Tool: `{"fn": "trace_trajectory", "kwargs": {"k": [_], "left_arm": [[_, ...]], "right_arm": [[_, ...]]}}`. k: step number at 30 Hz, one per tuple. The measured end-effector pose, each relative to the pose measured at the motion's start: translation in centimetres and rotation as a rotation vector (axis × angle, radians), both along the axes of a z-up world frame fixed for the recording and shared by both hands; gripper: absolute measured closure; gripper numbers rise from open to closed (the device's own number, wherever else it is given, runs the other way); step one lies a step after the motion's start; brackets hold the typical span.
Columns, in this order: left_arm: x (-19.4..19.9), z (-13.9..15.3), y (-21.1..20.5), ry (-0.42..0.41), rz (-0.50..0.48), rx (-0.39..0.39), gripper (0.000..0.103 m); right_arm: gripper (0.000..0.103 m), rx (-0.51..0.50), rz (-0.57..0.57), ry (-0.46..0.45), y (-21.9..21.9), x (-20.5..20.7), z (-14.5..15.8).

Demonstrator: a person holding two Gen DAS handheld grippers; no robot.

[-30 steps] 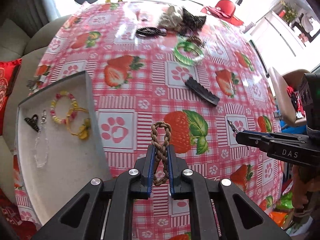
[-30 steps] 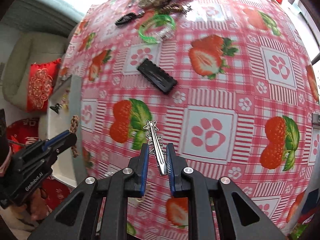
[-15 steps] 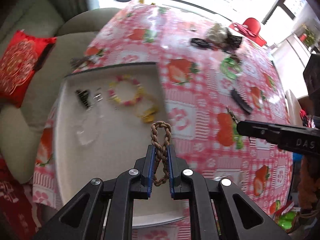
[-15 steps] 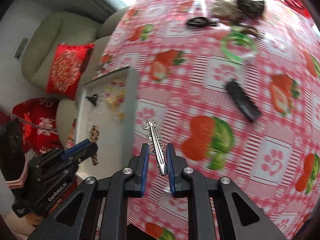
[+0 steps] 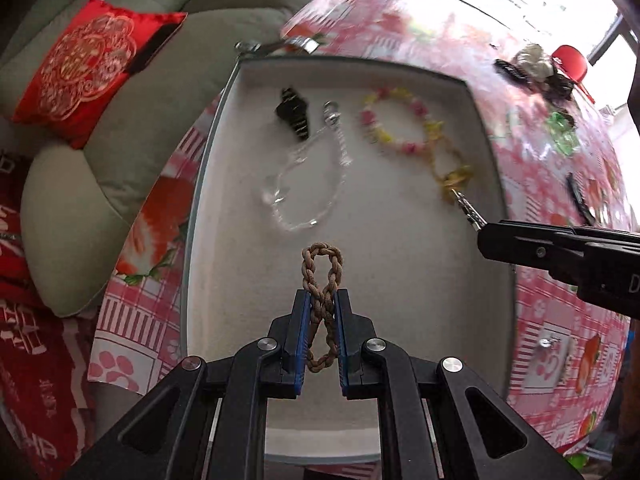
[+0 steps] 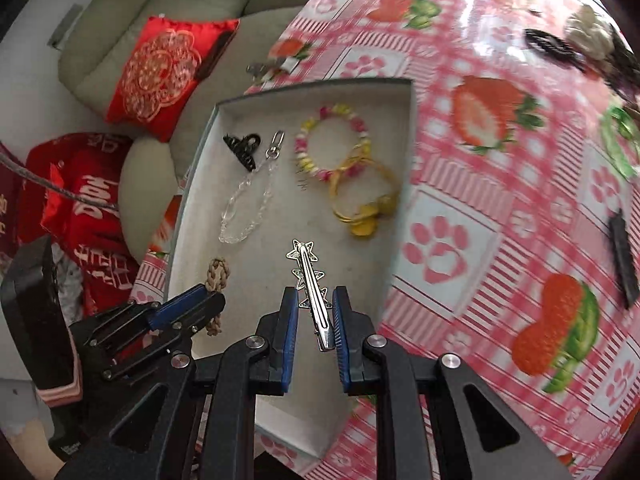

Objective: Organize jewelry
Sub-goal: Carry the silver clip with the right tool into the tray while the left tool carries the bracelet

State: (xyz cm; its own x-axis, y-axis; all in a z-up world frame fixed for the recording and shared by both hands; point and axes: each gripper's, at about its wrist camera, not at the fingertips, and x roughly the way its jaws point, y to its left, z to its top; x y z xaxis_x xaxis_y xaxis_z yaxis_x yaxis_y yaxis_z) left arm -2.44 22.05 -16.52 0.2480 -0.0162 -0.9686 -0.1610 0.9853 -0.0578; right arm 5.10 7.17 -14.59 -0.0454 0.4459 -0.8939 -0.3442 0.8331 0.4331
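Two grippers over the white tray (image 5: 400, 320), both pointing steeply down. Left gripper (image 5: 323, 300): jaws clenched on a brown braided cord loop (image 5: 322, 270); loop's upper end sticks out ahead of the jaws, lower end hangs between the fingers. Right gripper (image 6: 315, 300): jaws clenched on a silver star hair clip (image 6: 310, 280), clip tip fwd of the jaws, above tray floor.

Tray contents ahead of the jaws: black claw clip (image 6: 243, 148), clear chain w/ metal clasp (image 6: 248, 204), pink-yellow bead bracelet (image 6: 330, 144), yellow bangle (image 6: 362, 196) overlapping the bracelet. Right of the right jaws, on the desk's strawberry cloth (image 6: 480, 160), outside tray: black comb clip (image 6: 622, 258), green bangle (image 6: 618, 136), further dark items at far edge, blurred.
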Motion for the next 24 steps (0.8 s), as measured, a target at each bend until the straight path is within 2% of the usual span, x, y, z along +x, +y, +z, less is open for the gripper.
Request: {"fn": "trace_trajectory", "kwargs": {"k": [8,18,24], "left_arm": [[1.0,-1.8,0.6,0.008,0.012,0.022,0.084],[2.4,-2.0,1.4,-0.015,0.024,0.038,0.084],[2.5,-2.1,1.2,-0.019,0.008,0.055,0.084]], "right_arm": [[0.084,-0.043,0.027,-0.007,3.1,1.1,-1.9],[0.084,-0.082,-0.002,-0.041,4.5,3.7,-2.7],[0.084,-0.101,0.003,-0.038,5.0,3.9,-3.3]]}}
